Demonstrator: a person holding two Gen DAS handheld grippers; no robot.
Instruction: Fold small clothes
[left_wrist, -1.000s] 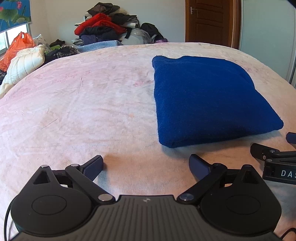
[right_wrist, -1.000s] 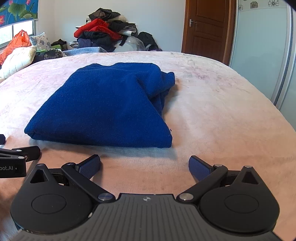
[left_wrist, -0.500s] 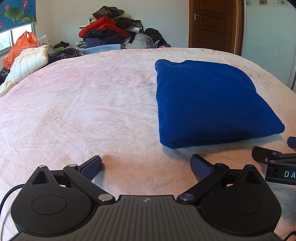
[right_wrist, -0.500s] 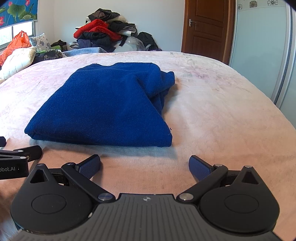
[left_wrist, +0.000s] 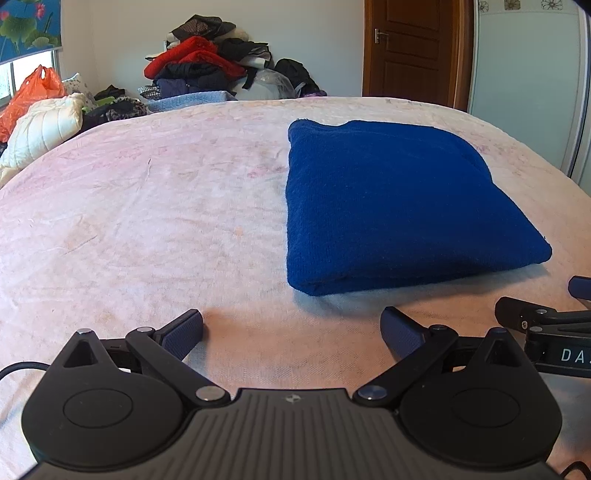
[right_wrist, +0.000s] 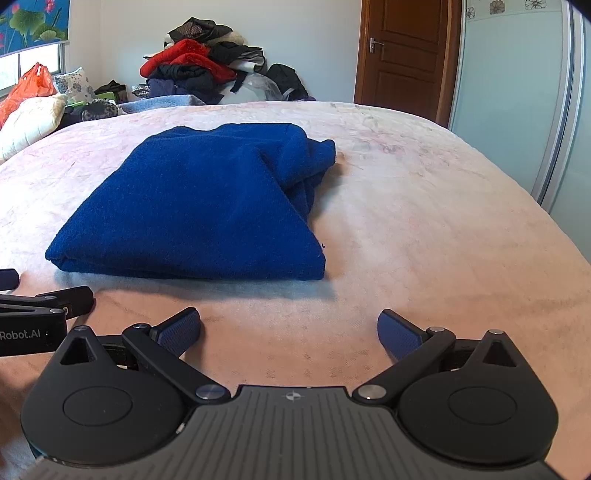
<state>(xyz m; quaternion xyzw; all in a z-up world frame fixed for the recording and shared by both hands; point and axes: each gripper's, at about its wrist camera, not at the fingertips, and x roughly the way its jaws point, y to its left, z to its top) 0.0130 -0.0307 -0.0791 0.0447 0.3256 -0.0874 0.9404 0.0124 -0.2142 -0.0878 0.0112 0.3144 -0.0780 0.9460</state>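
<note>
Grippers both spread wide, nothing between the fingers. Left gripper (left_wrist: 291, 328) hovers low over the pink bedspread (left_wrist: 147, 221), blue pads apart, gripping nothing; whether the pads touch the spread can't be told. Right gripper (right_wrist: 289, 329) likewise released, empty, just beside the left one. Each shows at the edge of the other's view: right one's finger at the left view's right edge, left one's finger at the right view's left edge.

Folded blue cloth (left_wrist: 399, 206) lies flat on the bedspread just ahead of both tools, not touched by either. From the left view it sits ahead and to the right, near fold facing the camera. From the right view the same cloth (right_wrist: 207, 206) sits ahead and to the left, with its bunched layered edge on the right side. Bare bedspread between pads and cloth, nothing in the way.

Far side of the bed: heap of clothes (left_wrist: 207, 62) against the wall, white pillow (left_wrist: 44, 125) and orange bag (left_wrist: 33, 92) at left by the window. Brown door (right_wrist: 406, 55) at back right, pale wardrobe door (right_wrist: 517, 92) on the right.
</note>
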